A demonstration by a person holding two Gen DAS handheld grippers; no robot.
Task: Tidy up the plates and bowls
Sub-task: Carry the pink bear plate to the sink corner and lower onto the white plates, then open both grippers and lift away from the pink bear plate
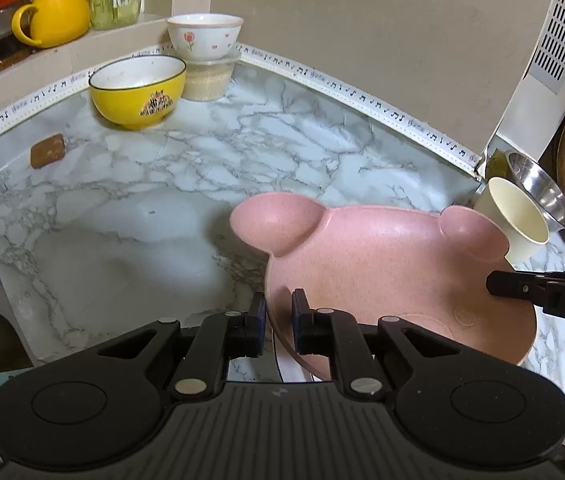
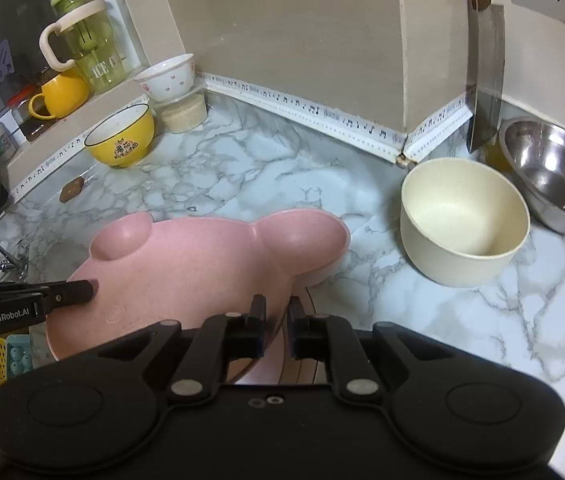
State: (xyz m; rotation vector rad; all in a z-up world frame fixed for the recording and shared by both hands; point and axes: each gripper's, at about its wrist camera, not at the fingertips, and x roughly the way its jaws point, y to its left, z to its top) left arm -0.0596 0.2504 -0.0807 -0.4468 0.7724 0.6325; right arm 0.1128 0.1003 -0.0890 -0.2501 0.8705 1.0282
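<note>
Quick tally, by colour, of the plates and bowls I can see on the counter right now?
Pink: 1, the pink bear-eared plate
Yellow: 1, the yellow bowl
White with hearts: 1, the white bowl
Cream: 1, the cream bowl
Steel: 1, the steel bowl
Total: 5

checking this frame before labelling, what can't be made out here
- Left wrist view: the pink plate's near rim, hidden behind the left gripper.
- Right wrist view: what lies under the plate, covered by it and the right gripper.
- Left wrist view: the steel bowl, half hidden by the cream bowl.
</note>
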